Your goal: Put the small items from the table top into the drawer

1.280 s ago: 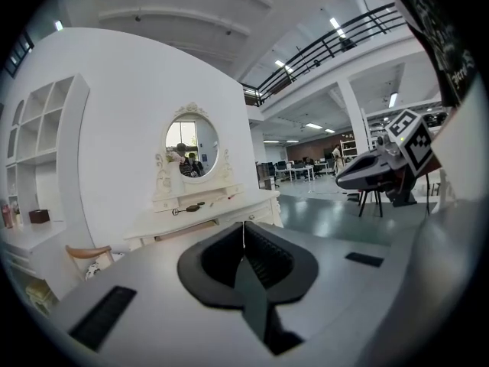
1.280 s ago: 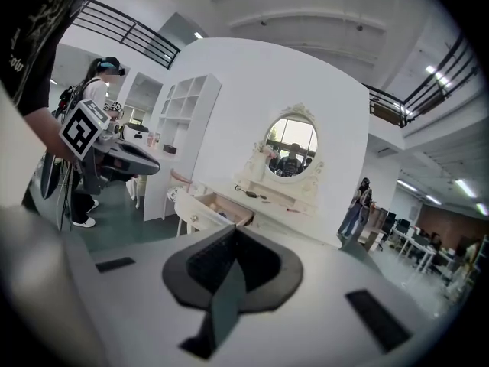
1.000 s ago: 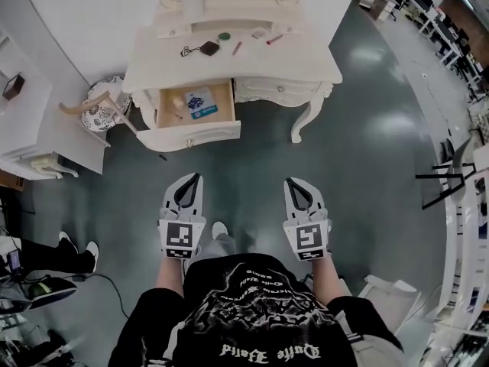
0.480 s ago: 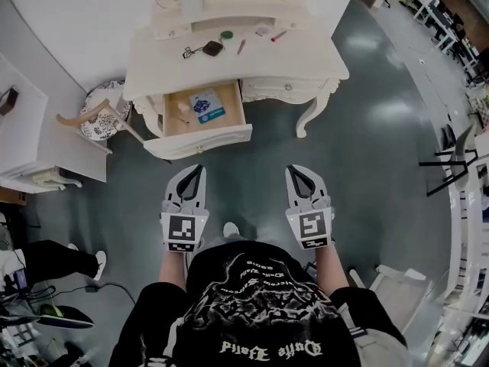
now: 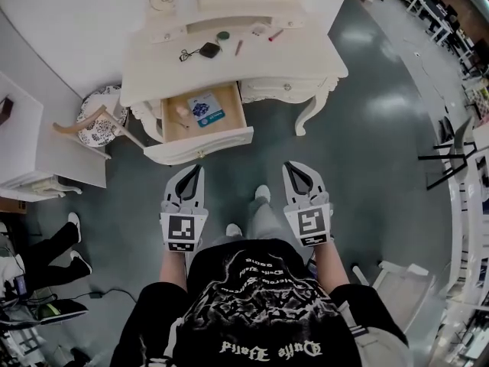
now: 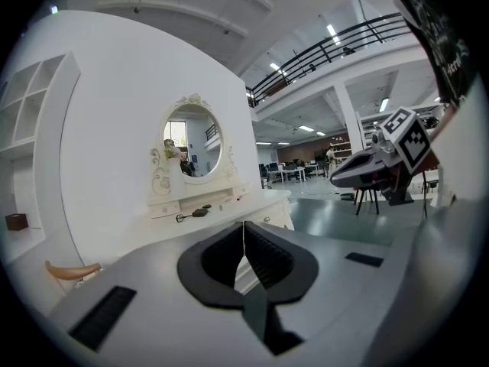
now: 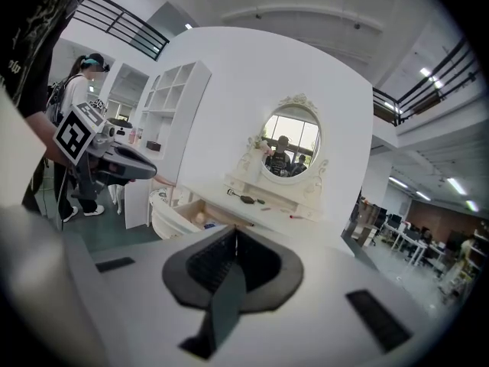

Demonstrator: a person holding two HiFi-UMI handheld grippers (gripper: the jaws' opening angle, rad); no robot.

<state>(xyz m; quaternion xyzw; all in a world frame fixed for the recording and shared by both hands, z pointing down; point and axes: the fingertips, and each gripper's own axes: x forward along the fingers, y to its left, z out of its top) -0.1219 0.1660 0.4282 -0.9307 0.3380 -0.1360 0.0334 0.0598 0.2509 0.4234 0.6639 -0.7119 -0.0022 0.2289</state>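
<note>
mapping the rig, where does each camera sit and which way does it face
Head view: on the person's head, steeply down at the dressing table and open drawer; shows shirt, legs, left gripper, right gripper.
Left gripper view: on the left gripper, along shut jaws toward the oval mirror; right gripper at right.
Right gripper view: on the right gripper, same aim; left gripper at left.
All share the dressing table.

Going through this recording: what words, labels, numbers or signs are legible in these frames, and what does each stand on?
Black T-shirt: white gothic lettering, seen upside down, too ornate to read with certainty.
Blue and white packet in the open drawer: print too small to read.
Left gripper and right gripper: square black-and-white patterns only, no words.
Nothing else shows readable text.
</note>
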